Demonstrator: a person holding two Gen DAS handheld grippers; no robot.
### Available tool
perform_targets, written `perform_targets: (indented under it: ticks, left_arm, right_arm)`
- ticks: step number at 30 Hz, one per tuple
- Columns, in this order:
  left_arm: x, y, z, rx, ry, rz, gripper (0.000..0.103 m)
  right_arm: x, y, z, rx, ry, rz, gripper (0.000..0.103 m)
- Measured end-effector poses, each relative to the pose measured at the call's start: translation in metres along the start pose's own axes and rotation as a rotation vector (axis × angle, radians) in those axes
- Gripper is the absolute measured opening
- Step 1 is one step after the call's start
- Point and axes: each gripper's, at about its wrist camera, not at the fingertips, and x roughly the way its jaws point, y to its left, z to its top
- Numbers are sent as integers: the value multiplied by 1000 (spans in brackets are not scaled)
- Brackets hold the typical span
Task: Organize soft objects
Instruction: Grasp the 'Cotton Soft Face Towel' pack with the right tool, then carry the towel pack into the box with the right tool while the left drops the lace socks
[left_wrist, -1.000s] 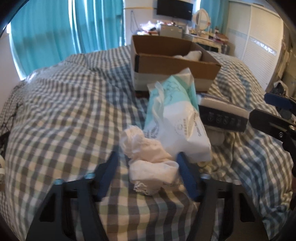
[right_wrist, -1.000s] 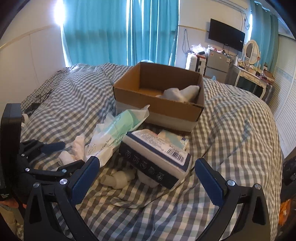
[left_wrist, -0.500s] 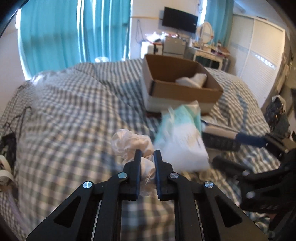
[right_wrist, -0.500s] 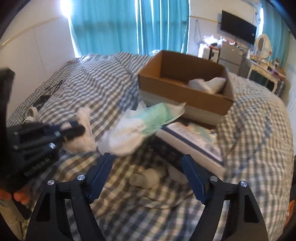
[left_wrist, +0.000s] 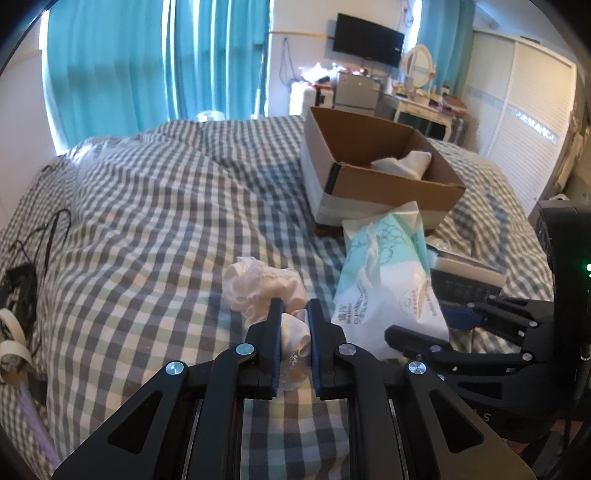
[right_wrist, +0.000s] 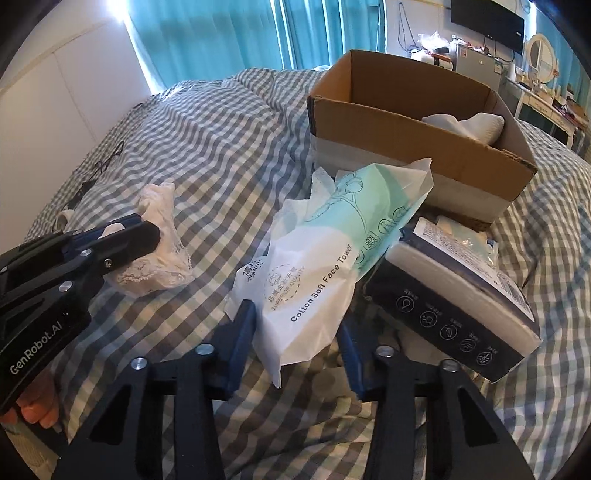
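My left gripper (left_wrist: 294, 314) is shut on a crumpled white lace cloth (left_wrist: 258, 291) and holds it just above the checked bedspread; the cloth also shows in the right wrist view (right_wrist: 159, 254). My right gripper (right_wrist: 297, 332) is open, its jaws on either side of the lower end of a white and mint face towel pack (right_wrist: 325, 266), which also shows in the left wrist view (left_wrist: 384, 280). An open cardboard box (left_wrist: 373, 173) with a white soft item (left_wrist: 406, 162) inside stands behind the pack.
A dark blue and white tissue pack (right_wrist: 454, 295) lies right of the towel pack, against the box (right_wrist: 406, 125). Cables and a black device (left_wrist: 22, 291) lie at the bed's left edge. A dresser, mirror and wardrobe stand beyond the bed.
My left gripper closed on the lace cloth and lifted it. My right gripper moved forward and left, narrowing, so its jaws now flank the towel pack.
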Motion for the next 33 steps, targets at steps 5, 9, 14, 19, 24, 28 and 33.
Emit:
perform_targets:
  ticks: [5, 9, 14, 19, 24, 28, 33]
  left_arm:
    - [1, 0, -1, 1, 4, -12, 12]
    - [-2, -1, 1, -7, 5, -7, 12]
    - [-19, -11, 13, 5, -26, -3, 12]
    - [-35, -30, 38, 47, -82, -34, 12]
    - [-38, -51, 81, 85, -136, -79, 12]
    - [-22, -64, 119, 89, -140, -113, 12]
    - [11, -74, 152, 112, -119, -110, 12]
  right_arm:
    - [-12, 3, 1, -30, -43, -2, 16]
    - [-27, 6, 2, -65, -80, 0, 13]
    - [-65, 7, 9, -107, -160, 1, 12]
    - [-116, -9, 34, -163, -256, -36, 11]
    - [-152, -38, 80, -240, -322, -78, 11]
    - [-144, -69, 122, -266, -310, -62, 11]
    - [-103, -97, 151, -286, -244, -62, 11]
